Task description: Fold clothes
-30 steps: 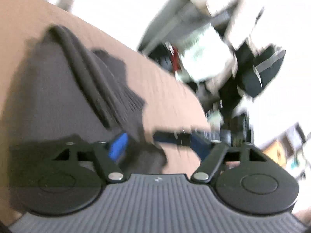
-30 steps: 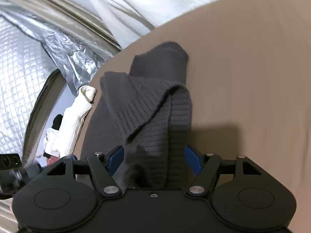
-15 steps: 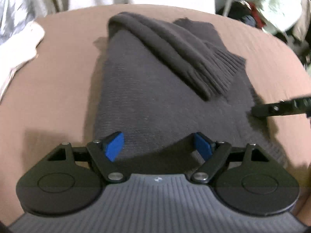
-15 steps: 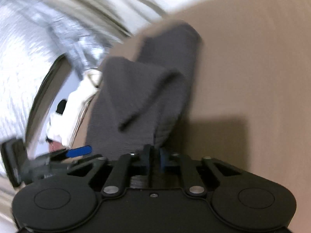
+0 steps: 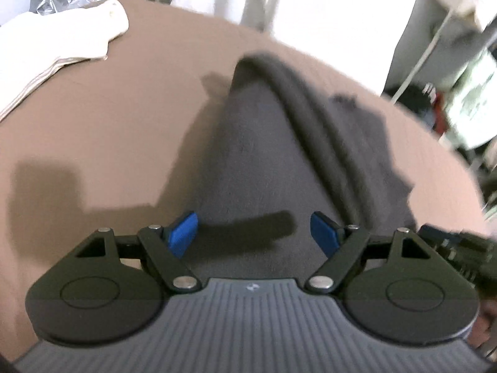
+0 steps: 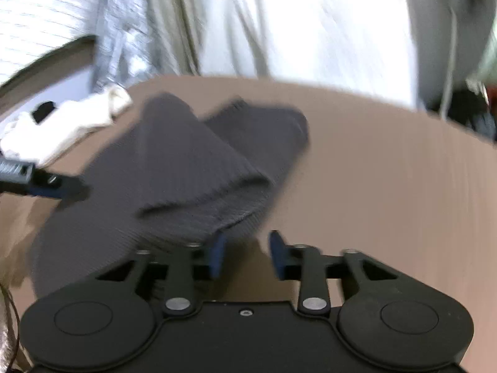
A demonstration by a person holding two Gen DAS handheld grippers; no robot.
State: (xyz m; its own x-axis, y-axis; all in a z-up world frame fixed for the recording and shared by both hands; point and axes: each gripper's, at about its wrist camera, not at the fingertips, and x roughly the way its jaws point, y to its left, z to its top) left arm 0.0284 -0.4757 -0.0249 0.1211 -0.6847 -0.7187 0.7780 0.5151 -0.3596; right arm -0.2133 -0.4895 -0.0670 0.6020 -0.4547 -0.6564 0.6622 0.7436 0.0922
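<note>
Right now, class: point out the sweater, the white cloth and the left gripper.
sweater (image 5: 257, 161), left wrist view, on the flat grey body.
white cloth (image 5: 59, 37), left wrist view, on its folded top.
left gripper (image 5: 254, 231), left wrist view, midway between the blue pads.

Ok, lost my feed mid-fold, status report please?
Left gripper open over dark grey sweater. Right gripper open, empty, at sweater's edge. Sweater flat on brown table, sleeve folded across. White garment alongside, not obstructing.

Dark grey sweater (image 6: 174, 168) on brown surface (image 6: 388, 171), right hand-held gripper (image 6: 245, 253) parted, empty, beside its hem
</note>
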